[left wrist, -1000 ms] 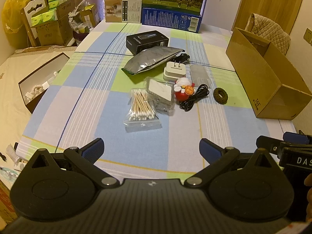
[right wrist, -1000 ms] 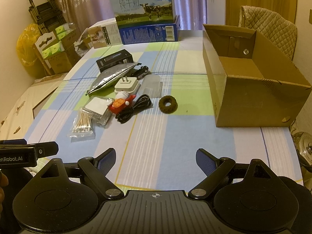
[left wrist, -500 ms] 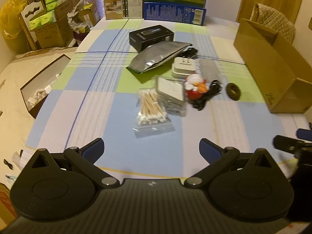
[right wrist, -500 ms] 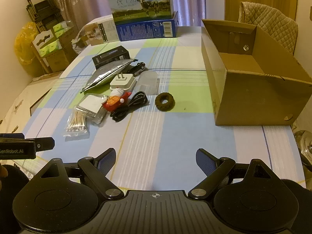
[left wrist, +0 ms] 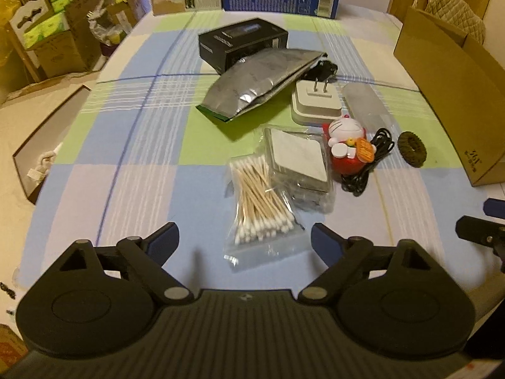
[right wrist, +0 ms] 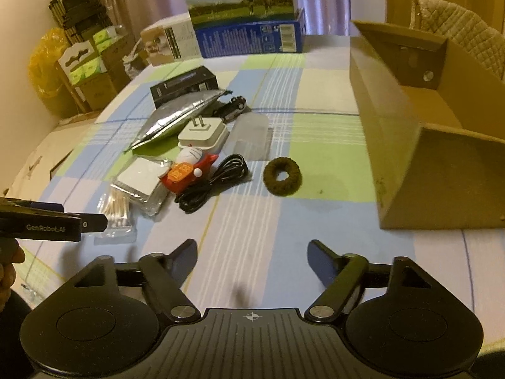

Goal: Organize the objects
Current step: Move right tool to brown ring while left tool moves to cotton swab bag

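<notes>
On the checked tablecloth (left wrist: 132, 170), just ahead of our left gripper (left wrist: 244, 240), lies the bag of cotton swabs (left wrist: 258, 202), touching the clear packet of pads (left wrist: 300, 161). Both the left gripper and our right gripper (right wrist: 252, 254) stand wide open and hold nothing. We judge the bag light, limp and slippery: a pinch across the swab bundle at mid-length should hold better than the loose film edge. The cardboard box (right wrist: 442, 164) sits open at the right, well apart, a likely destination.
</notes>
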Demonstrator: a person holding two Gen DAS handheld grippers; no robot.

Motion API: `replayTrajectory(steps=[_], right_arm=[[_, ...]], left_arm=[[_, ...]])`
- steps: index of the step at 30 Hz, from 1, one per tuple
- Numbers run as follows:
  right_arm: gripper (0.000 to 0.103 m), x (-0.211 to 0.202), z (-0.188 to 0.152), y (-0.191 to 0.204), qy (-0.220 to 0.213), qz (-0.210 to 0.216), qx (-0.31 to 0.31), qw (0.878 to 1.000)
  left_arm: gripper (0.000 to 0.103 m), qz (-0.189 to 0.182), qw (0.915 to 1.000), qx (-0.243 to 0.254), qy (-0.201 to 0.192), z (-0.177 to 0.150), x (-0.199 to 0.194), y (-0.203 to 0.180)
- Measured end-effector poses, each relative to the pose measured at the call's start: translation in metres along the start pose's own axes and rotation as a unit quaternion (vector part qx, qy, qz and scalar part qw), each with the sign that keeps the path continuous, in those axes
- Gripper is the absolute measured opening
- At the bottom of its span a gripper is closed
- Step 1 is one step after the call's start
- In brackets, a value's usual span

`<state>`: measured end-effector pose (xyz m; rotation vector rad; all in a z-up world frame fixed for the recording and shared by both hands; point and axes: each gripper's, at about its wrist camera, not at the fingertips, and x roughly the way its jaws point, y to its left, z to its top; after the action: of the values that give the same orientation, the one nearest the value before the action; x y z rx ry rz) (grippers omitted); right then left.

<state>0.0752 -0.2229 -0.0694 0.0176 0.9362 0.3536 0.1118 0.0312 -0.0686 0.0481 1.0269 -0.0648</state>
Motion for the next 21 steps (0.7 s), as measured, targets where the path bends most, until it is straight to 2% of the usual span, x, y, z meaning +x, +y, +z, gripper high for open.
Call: replayTrajectory(steps=[8, 10, 16, 21], right_arm=[[0.072, 0.039, 0.019, -0.011, 0.010, -0.011, -0.007, 1.000], [0.072, 0.047, 0.023, -0.015, 0.012, -0.014, -0.008, 1.000], [0.072, 0.070, 0.035, -0.021, 0.005, -0.017, -0.021, 1.000], [0.070, 0.087, 0.044, -0.027, -0.012, -0.029, -0.023, 0.999]], left_arm=[[0.080, -0.019, 0.9996, 0.012, 0.020, 0.012, 0.039, 0.002], [0.068, -0.019, 0.9994, 0.017, 0.025, 0.013, 0.045, 0.003], [0.049, -0.010, 0.9995, 0.023, 0.020, 0.017, 0.047, 0.018], [0.045, -0.007, 0.9996, 0.022, 0.018, 0.020, 0.048, 0.022]])
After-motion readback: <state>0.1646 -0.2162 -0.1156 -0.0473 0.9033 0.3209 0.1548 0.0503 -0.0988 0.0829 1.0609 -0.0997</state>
